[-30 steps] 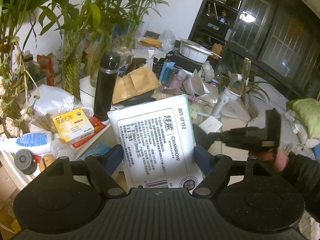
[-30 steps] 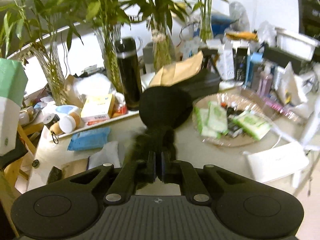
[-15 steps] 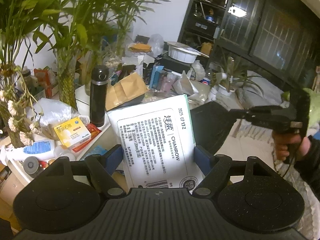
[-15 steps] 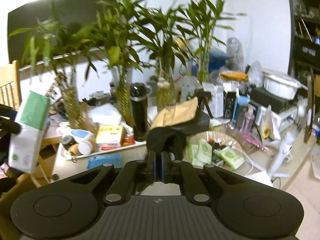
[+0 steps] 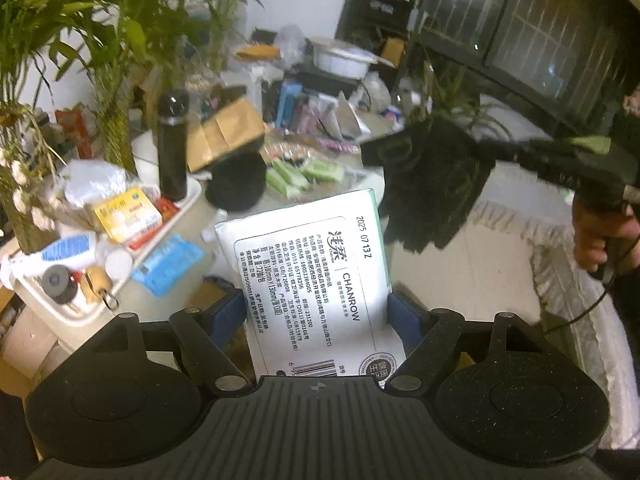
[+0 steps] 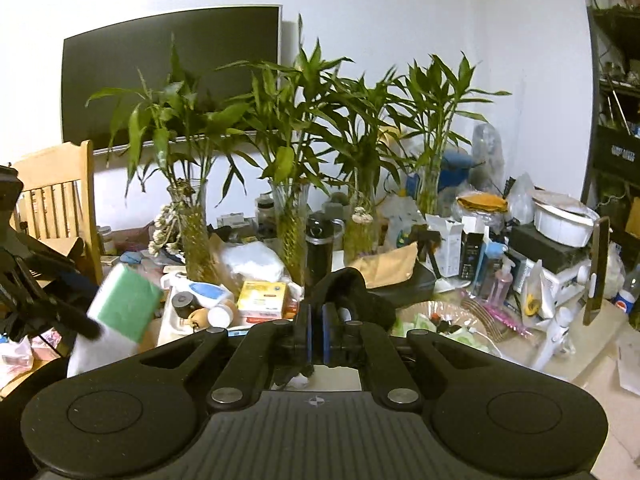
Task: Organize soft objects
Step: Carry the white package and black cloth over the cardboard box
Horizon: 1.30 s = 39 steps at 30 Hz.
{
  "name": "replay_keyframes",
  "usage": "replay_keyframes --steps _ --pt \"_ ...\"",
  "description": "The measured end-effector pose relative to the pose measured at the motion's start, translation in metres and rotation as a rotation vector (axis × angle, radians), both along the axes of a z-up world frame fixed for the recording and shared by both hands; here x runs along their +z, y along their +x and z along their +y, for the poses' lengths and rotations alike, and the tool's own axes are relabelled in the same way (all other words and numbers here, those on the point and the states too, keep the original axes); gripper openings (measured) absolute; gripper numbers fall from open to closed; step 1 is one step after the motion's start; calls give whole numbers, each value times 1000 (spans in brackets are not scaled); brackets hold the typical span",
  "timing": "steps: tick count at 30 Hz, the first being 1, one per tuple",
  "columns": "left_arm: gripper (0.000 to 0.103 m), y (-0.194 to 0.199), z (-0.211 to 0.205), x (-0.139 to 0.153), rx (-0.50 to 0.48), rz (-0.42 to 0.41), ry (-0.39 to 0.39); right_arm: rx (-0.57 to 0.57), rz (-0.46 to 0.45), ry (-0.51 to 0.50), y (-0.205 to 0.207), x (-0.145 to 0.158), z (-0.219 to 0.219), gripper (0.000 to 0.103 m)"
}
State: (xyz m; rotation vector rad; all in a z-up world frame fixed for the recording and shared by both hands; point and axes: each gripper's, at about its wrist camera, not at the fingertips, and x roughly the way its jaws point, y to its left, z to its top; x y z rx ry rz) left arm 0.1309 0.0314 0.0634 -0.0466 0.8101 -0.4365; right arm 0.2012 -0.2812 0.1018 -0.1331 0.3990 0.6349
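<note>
Left tongs (image 5: 316,312) pinching tissue pack (image 5: 308,276), right tongs (image 6: 316,334) pinching black cloth (image 6: 352,296) — cluttered table (image 5: 192,220) w/ black flask (image 5: 173,146) behind.

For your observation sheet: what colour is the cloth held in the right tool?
Black. The cloth hanging from the right tool shows best in the left wrist view.

A pale table (image 5: 362,184) sits ahead of the left claw, crowded. On it, ahead-left, lie a blue wipes pack (image 5: 168,264), a white tray (image 5: 86,308) and a clear plate (image 5: 320,160) of green packets.
</note>
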Motion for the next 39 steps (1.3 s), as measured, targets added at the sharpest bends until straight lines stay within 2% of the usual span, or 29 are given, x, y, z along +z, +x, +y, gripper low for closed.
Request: replay_keyframes --steps 2,4,6,8,10,14,19,29,33,39 --pt "79 -2 -8 -4 -26 28 22 6 -3 6 -8 2 -1 7" --pt "81 -3 -14 -11 -60 69 9 5 -10 6 -15 5 -2 7" --pt "83 -3 -14 -18 -71 112 -60 3 -12 12 -22 6 -4 7" --pt "83 -6 -7 -21 -72 107 -143 -1 -13 16 -30 7 -6 7" --pt "84 -11 -2 -20 -68 92 -174 -3 -9 19 -37 7 -8 7" --pt "84 -25 5 -16 -32 28 -159 -6 -12 12 -50 8 -9 7" --pt "84 -35 11 -16 9 -14 -123 -2 -11 10 -64 10 -7 7" --pt "84 -53 26 -24 73 -32 -81 20 -5 -20 -84 8 4 7" --pt "84 -57 31 -26 78 -29 -87 20 32 -42 -87 -4 6 7" --pt "84 -59 36 -30 92 -21 -89 35 85 -131 -91 -37 19 8"
